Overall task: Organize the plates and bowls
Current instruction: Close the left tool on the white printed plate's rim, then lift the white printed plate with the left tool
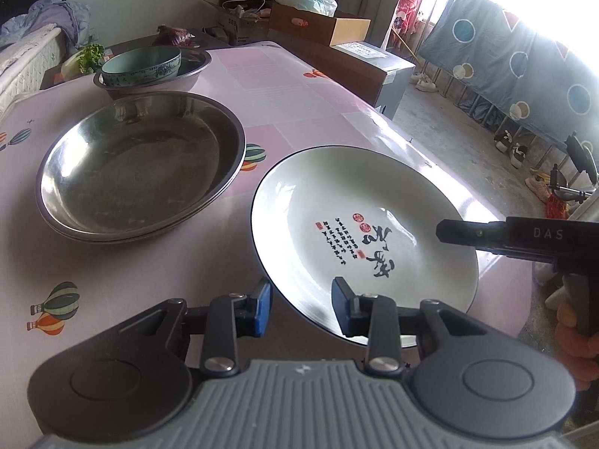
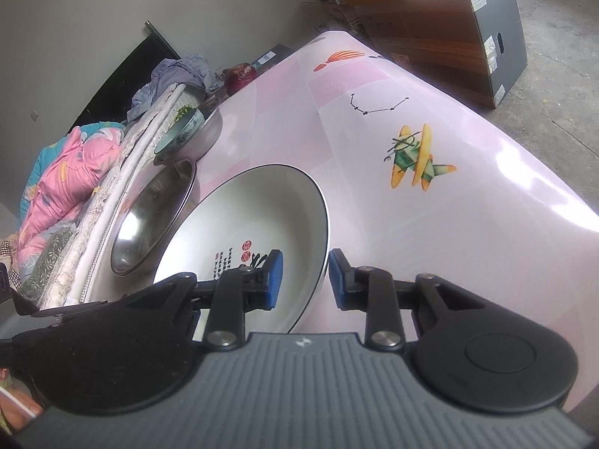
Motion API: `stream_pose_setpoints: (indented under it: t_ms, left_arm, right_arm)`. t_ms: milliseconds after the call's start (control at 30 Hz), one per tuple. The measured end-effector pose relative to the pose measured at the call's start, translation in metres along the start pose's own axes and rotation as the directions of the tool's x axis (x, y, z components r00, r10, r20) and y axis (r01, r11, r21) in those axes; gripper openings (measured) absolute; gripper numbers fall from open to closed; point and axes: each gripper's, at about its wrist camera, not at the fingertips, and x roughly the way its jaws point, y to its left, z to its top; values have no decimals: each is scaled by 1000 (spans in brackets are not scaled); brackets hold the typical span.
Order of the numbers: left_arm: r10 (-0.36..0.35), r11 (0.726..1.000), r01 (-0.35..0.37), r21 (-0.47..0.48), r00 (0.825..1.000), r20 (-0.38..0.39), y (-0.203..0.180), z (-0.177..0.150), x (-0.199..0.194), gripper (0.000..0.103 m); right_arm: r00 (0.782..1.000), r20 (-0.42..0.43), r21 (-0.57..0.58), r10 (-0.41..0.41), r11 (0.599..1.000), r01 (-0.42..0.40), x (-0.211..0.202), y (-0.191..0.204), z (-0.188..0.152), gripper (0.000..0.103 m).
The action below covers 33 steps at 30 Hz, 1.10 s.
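White glazed ceramic with a thin dark rim and black calligraphy with red seals at its centre: the plate (image 1: 365,232) lies near the table's (image 1: 318,112) right edge in the left wrist view, lifted at its near side. The left gripper (image 1: 301,308) pinches its near rim, one blue pad under the rim and one on the inner face. The right gripper (image 1: 455,230) reaches in from the right onto the far rim. Stacked steel plates (image 1: 140,164) sit just left, apart from it, with a teal bowl (image 1: 142,65) inside a steel basin (image 1: 187,71) behind. From the right wrist, the right gripper (image 2: 305,280) straddles the plate's (image 2: 262,209) rim, pads closed on it; bare pink tablecloth (image 2: 449,224) lies open to the right, steel plates (image 2: 153,220) crowd the left.
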Motion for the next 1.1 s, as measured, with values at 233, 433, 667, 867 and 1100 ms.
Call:
stream_pose_setpoints:
  t_ms: [233, 433, 667, 867, 1100]
  left_arm:
    - [-38, 999, 38, 8, 999, -22, 27, -36, -39, 35]
    - [-32, 998, 31, -45, 999, -15, 58, -63, -68, 35]
    - [23, 994, -23, -105, 1000, 0, 88, -85, -92, 37]
    - [59, 986, -57, -157, 998, 11, 110, -98, -104, 38]
    - [48, 979, -42, -197, 999, 25, 130, -101, -110, 39]
  right_arm:
    - [999, -38, 10, 18, 1000, -18, -21, 29, -49, 27]
    - [996, -79, -16, 41, 999, -42, -21, 67, -78, 28]
    - [988, -137, -59, 78, 994, -87, -2, 111, -94, 28]
    - [978, -176, -86, 115, 988, -132, 18, 142, -102, 28]
    - [981, -165, -145, 106, 981, -130, 35, 164, -102, 28]
